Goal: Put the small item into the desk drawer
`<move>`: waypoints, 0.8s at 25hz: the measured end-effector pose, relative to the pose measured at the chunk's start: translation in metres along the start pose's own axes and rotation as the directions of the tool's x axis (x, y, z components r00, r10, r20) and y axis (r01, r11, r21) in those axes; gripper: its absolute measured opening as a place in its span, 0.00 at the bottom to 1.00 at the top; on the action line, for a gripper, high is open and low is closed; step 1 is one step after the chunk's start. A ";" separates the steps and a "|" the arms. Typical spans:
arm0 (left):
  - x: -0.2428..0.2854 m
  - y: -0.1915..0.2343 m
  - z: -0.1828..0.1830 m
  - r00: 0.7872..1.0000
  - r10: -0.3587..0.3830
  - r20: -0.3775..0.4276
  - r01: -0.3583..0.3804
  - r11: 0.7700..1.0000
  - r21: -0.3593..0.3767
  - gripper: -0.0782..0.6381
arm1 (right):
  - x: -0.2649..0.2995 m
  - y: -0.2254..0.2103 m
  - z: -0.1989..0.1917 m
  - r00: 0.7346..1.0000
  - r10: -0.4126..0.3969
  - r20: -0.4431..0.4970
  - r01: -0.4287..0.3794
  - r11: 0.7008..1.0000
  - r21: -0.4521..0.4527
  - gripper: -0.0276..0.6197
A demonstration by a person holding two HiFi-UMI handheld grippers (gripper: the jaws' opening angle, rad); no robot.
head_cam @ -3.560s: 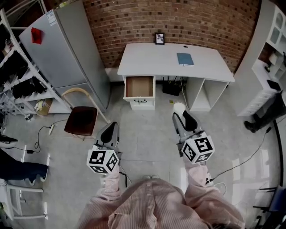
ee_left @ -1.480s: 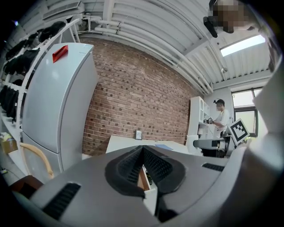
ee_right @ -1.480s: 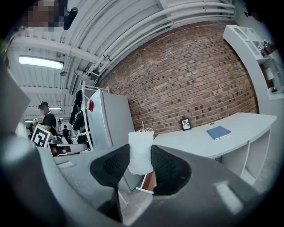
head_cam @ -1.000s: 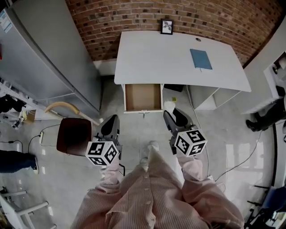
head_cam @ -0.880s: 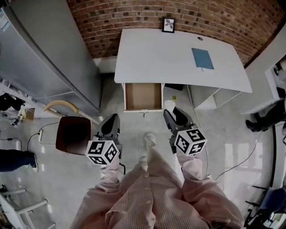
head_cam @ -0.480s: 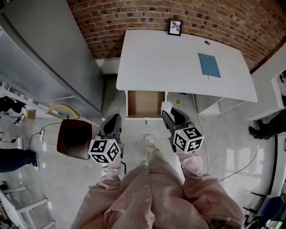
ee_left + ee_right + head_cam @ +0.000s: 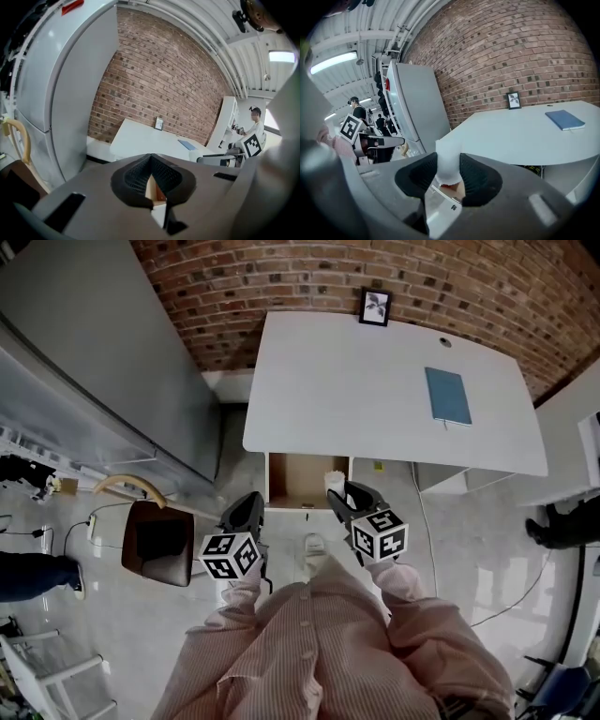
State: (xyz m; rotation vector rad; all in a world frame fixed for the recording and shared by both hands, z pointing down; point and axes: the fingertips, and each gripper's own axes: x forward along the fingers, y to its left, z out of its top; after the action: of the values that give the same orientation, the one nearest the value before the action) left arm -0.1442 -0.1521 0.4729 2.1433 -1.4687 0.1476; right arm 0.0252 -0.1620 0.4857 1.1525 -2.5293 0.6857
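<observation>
the right tongs (image 7: pixel 449 174) are clamped on the small white item (image 7: pixel 447 159). its pale body stands up between the two dark pads, which sit partly apart around it. the left tongs (image 7: pixel 151 180) are closed tip to tip, with nothing held between the pads, and hang low beside the person's left knee.

in the head view the item sits at the front right corner of the open drawer (image 7: pixel 298 479). the drawer juts out from under the left end of the white bench (image 7: pixel 375 399), and the part of its wooden floor that shows looks bare. a blue notebook (image 7: pixel 448 396) lies well apart on the bench top.

this looks like the end of the carry, with the release not yet begun. the next move calls for bringing the right tongs a little left and forward until the item is over the drawer floor. then they need to lower inside the walls, clear of the bench edge, before the pads part.
</observation>
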 end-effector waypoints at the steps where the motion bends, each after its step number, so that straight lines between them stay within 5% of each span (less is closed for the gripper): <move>1: 0.005 0.003 -0.002 1.000 0.005 -0.010 -0.005 1.000 -0.007 0.11 | 0.005 -0.002 -0.003 1.000 0.008 -0.016 -0.008 1.000 0.001 0.27; 20: 0.095 0.055 -0.058 0.984 0.004 -0.177 -0.026 0.992 -0.120 0.11 | 0.113 -0.043 -0.061 0.964 0.020 -0.265 -0.051 0.992 -0.113 0.27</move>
State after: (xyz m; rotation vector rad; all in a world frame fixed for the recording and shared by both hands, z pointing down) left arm -0.1431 -0.2186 0.5778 1.9689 -1.3565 0.2412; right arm -0.0114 -0.2257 0.5991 0.9113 -2.3359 0.6399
